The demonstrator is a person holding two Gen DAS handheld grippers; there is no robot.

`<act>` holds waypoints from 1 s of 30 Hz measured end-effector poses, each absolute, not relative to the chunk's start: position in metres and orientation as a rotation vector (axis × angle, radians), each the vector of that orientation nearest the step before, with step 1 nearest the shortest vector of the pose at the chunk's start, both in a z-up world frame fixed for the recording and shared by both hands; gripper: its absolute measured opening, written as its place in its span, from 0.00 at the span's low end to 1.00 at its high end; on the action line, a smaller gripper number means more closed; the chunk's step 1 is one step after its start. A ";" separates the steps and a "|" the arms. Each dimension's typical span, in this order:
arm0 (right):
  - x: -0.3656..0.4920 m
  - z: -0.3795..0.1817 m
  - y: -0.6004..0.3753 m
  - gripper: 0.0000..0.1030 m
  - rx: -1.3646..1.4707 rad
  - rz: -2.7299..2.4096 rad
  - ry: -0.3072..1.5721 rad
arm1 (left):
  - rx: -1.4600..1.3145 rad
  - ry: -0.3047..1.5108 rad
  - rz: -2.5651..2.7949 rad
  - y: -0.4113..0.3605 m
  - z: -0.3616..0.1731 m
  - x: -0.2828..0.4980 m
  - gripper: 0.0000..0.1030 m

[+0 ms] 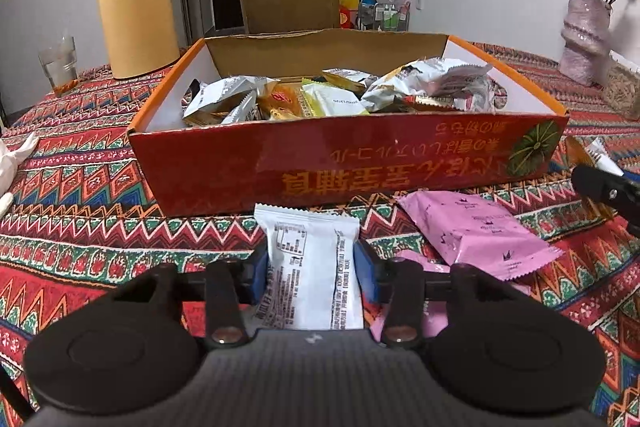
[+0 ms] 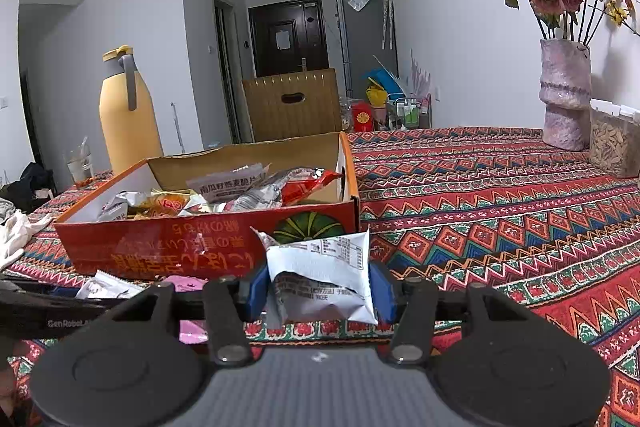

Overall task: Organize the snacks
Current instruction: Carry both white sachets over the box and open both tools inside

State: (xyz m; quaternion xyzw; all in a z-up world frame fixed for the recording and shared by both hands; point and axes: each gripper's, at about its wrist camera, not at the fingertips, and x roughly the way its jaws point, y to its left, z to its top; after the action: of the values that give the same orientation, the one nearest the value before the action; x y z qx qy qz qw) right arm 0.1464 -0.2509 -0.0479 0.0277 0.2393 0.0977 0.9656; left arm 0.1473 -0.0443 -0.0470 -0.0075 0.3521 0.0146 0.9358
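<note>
Gripping one packet each, both grippers face the orange snack box point(image 1: 348, 163) lying at 12 o'clock. Left gripper point(image 1: 314, 267): fingers closed on a flat white packet point(image 1: 310, 259), long axis pointing at the box wall, just short of it. Right gripper point(image 2: 320, 291): fingers closed on a crumpled white packet point(image 2: 324, 275), the box at 11 o'clock, farther off. Pink packets point(image 1: 476, 231) remain on the patterned surface point(image 1: 80, 227) at the left gripper's 1 o'clock; the left gripper appears nearer the box.
</note>
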 end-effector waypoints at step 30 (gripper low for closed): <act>0.248 0.006 -0.175 0.50 0.001 0.257 0.386 | -0.126 0.502 0.133 -0.001 0.039 0.221 0.41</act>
State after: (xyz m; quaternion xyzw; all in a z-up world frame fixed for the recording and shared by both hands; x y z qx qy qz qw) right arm 0.2481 -0.1752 0.0058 0.0007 0.1910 0.1271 0.9733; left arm 0.2205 -0.0010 0.0387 -0.0620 0.2481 0.0659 0.9645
